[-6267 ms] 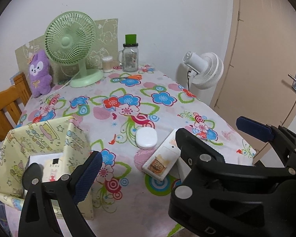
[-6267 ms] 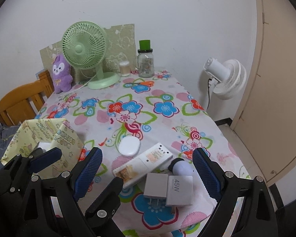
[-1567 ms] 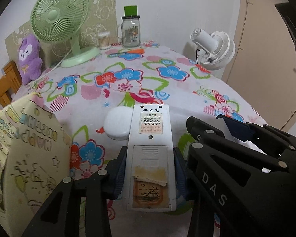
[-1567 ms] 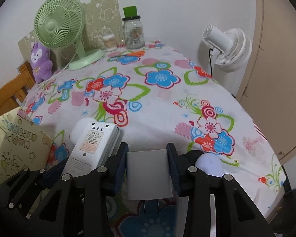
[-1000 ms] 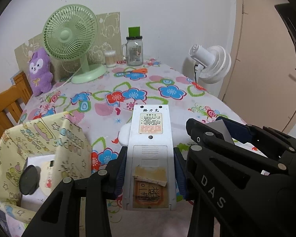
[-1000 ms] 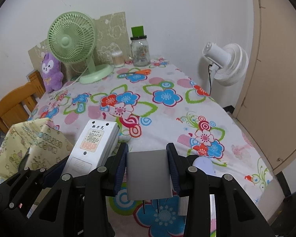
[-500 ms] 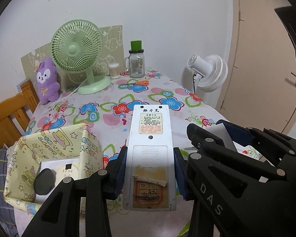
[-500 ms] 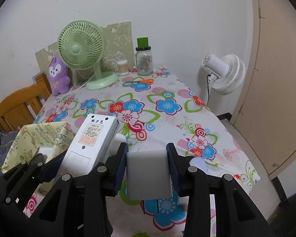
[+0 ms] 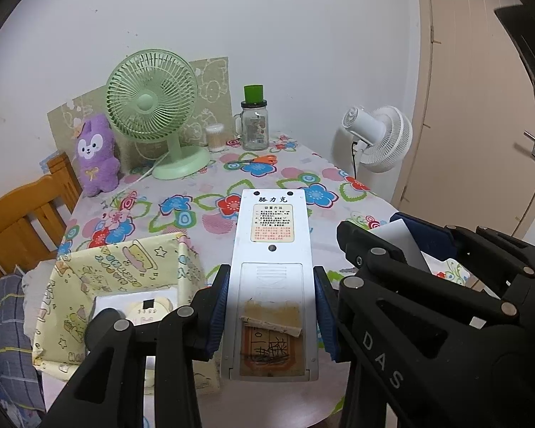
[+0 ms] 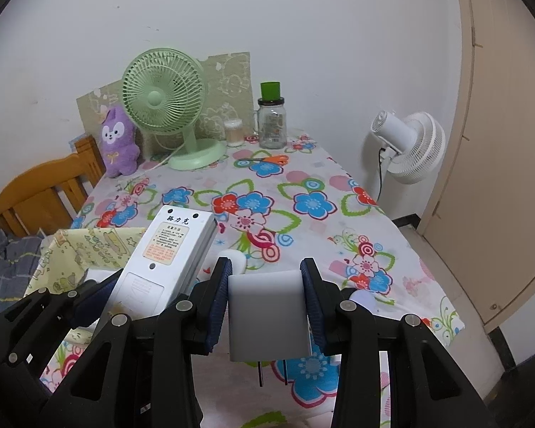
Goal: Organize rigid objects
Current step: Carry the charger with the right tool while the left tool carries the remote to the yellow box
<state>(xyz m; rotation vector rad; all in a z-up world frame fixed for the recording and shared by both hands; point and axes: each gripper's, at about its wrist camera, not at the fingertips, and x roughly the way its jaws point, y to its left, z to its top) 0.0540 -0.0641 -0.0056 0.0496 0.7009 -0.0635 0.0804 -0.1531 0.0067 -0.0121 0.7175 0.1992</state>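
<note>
At the bottom centre of the left wrist view, my left gripper point(image 9: 271, 315) is clamped on a white remote control point(image 9: 271, 267), its blue pads pressing the long sides near the battery-cover end, so the remote sticks forward and up toward the middle of the frame, back side facing me with a printed label. In the right wrist view, bottom centre, my right gripper point(image 10: 265, 306) is closed on a pale grey plug adapter point(image 10: 268, 315), pads on its two flat sides, two metal prongs hanging below. Both items are held clear above the table. I judge both to be stiff, light plastic with smooth sides, so they could slip or pivot; the remote is long, and a hold closer to its middle would swing less. The adapter's prongs should be kept from snagging. At lower left in the left view sits a yellow patterned box point(image 9: 89, 274), open on top, with a few things already inside; I take it to be the likely destination. Beyond lies the flowered tablecloth point(image 10: 314, 174). At the far edge, upper centre, stand a green desk fan point(image 9: 153, 107), a purple plush toy point(image 9: 95, 155) and a glass jar with a green lid point(image 9: 255, 125). A white fan point(image 10: 410, 149) stands off the table at right.
</note>
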